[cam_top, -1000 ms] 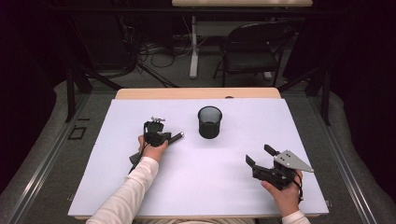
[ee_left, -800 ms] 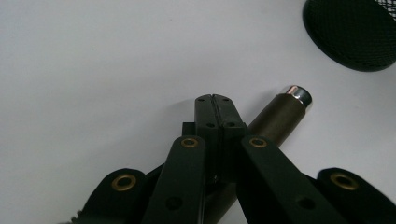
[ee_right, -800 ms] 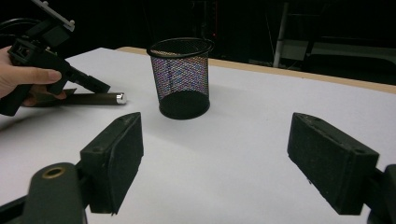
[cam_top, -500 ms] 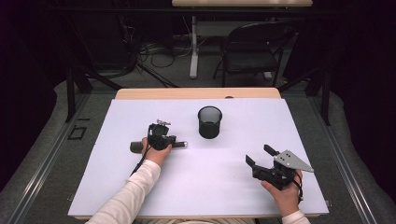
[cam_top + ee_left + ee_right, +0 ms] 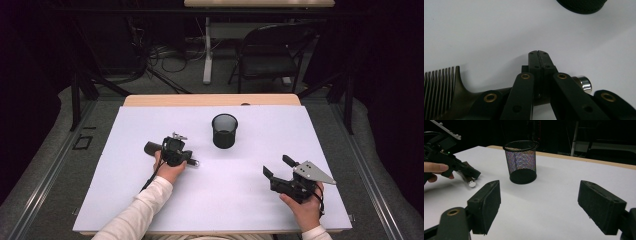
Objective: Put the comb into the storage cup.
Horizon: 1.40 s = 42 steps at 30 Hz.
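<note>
- Here, from the high view, the left claw (image 5: 186,161) is gripping a dark comb (image 5: 152,148) on the white desk (image 5: 240,200), near the mesh pen cup (image 5: 224,130).
- In the left gripper view, jaws are clenching the comb (image 5: 446,85) handle.
- In the right gripper view, the right claw (image 5: 539,205) is gaping, released.

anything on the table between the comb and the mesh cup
Nothing visible. The left gripper is shut on the comb, and the white table between it and the mesh cup is bare.

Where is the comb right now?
In the high view the comb lies on the white table, left of the black mesh cup. The left gripper is shut on its handle.
</note>
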Motion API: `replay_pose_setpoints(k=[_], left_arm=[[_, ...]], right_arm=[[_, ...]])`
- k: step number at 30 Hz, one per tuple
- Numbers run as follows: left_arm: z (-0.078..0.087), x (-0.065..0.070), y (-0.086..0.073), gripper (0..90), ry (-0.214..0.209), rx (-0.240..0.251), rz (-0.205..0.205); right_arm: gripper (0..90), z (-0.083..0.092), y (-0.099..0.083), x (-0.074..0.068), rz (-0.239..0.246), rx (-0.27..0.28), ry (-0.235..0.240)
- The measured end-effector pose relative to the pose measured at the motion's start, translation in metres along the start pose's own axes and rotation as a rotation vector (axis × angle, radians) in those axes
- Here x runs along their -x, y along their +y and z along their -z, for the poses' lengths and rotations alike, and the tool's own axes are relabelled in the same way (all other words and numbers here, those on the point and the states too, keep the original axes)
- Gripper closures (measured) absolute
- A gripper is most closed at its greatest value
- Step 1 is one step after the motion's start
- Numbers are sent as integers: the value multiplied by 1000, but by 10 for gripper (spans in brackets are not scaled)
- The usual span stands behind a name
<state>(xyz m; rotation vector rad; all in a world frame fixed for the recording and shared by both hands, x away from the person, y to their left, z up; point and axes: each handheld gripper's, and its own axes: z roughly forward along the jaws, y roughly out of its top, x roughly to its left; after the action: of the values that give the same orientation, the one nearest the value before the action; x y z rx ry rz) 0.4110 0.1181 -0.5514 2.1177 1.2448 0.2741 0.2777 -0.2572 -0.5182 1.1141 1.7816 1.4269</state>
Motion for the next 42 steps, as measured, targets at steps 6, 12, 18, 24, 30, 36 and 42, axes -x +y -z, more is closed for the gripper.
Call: replay_pose_setpoints(k=[6,12,18,24,30,36,42], left_arm=[[3,2,-6,900,-5,-8,-19],[9,4,-12,900,-10,-6,-29],[15,4,-18,900,-17,-7,-36],[21,2,-23,900,-20,-6,-47],[26,-1,-29,900,-28,-6,-43],[32,-5,-35,900,-29,-9,-37],[37,-10,-39,900,-21,-8,-39]], right_arm=[[184,0,0,0,1,3,-1],[184,0,0,0,2,2,-2],[184,0,0,0,4,1,-2],[184,0,0,0,4,2,-1],[184,0,0,0,0,3,-1],[184,0,0,0,2,6,-1],[184,0,0,0,3,3,-1]])
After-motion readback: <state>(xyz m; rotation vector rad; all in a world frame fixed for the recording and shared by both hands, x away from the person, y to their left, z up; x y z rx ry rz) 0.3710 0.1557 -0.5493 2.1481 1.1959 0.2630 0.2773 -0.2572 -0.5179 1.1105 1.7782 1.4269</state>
